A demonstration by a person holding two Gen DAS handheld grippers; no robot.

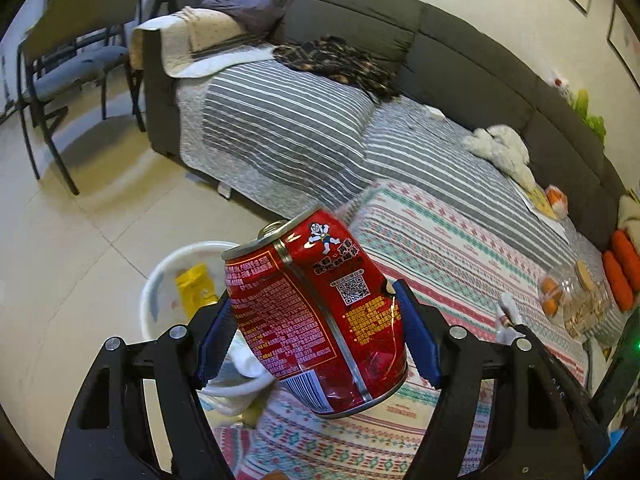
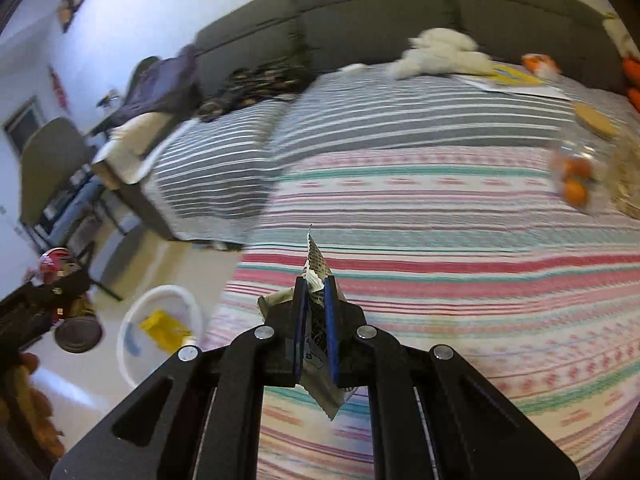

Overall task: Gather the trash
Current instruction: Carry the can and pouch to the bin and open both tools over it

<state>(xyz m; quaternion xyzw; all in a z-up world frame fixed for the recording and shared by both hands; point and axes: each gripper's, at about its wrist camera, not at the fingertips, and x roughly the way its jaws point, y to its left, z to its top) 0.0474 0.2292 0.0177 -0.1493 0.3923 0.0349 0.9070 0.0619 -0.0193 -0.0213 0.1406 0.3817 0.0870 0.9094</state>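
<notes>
My left gripper (image 1: 316,300) is shut on a dented red drink can (image 1: 316,312) and holds it tilted in the air over the edge of the patterned cloth. A white bin (image 1: 160,292) with a yellow wrapper (image 1: 194,286) inside stands on the floor just left of and below the can. My right gripper (image 2: 316,284) is shut on a crumpled silver wrapper (image 2: 316,266) above the cloth. In the right wrist view the bin (image 2: 132,328) is at lower left, and the left gripper with the can (image 2: 54,264) is at far left.
A striped pink and green cloth (image 2: 440,260) covers the surface under both grippers. A grey sofa (image 1: 360,24) with a striped cover, clothes and a white plush (image 1: 500,144) lies behind. A clear jar with oranges (image 1: 560,292) is at right. A chair (image 1: 68,60) stands at far left.
</notes>
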